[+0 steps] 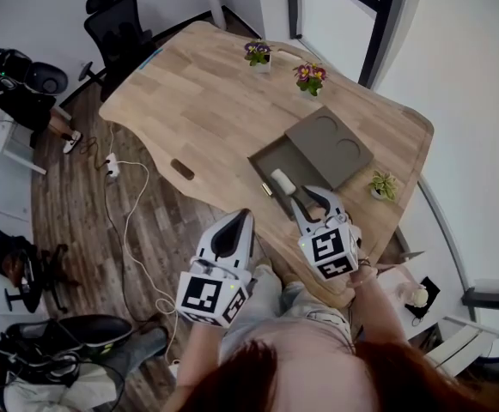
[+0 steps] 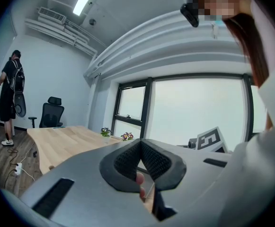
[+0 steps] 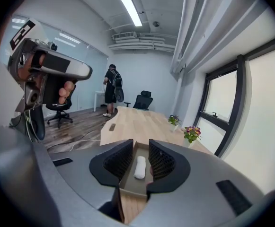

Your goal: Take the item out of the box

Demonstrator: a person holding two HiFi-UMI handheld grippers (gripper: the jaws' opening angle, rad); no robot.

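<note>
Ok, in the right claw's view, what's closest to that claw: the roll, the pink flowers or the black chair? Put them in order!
1. Roll: in the box, just ahead of the claw.
2. Pink flowers: on the table, right side.
3. Chair: past the table's far end.

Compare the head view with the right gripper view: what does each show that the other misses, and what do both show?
Only the head view shows the lid lying off the grey box, a small green plant and a power strip on the floor. Only the right gripper view shows the ceiling light and a ceiling air unit. Both show the box holding a white roll, the flower pots and the wooden table.
</note>
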